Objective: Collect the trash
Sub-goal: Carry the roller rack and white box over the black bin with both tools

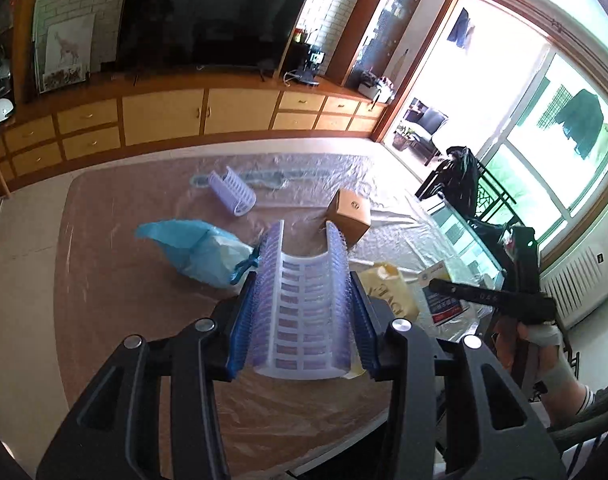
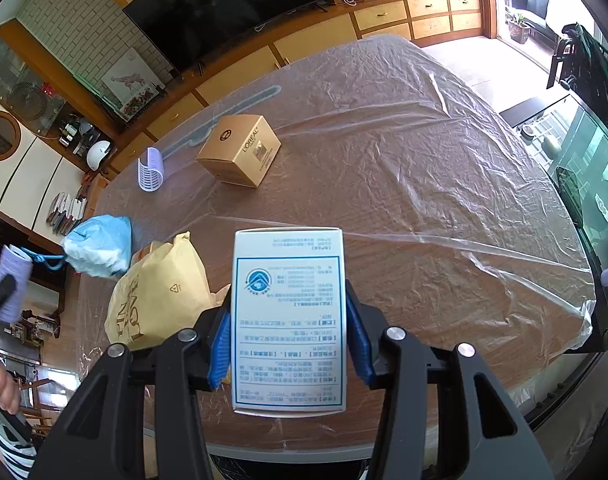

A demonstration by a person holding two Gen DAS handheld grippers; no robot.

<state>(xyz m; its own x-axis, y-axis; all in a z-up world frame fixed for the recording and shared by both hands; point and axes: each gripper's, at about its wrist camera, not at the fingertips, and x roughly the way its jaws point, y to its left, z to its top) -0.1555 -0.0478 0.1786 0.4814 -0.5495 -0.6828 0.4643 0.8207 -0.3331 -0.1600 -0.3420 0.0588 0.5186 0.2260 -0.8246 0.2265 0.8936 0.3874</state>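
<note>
- The left tongs (image 1: 304, 316) pinch a ribbed plastic tray (image 1: 302, 304) by its two upright side walls, lifted above the tabletop (image 1: 115, 288); a grip across the walls probably keeps the light, curved piece from slipping.
- The right tongs (image 2: 289, 344) clamp a white printed box (image 2: 289, 320) by its long sides, the printed face up, held over the near edge of the tabletop.
- Both tongs are closed only as far as their loads allow, pads touching nothing else.
- A yellow paper bag (image 2: 159, 292) lies just left of the white box, likely where the trash goes.
- Beyond the yellow bag lie a blue bag (image 2: 99, 246), a gold carton (image 2: 239, 150) and a second small tray (image 2: 149, 170), not yet collected.
</note>
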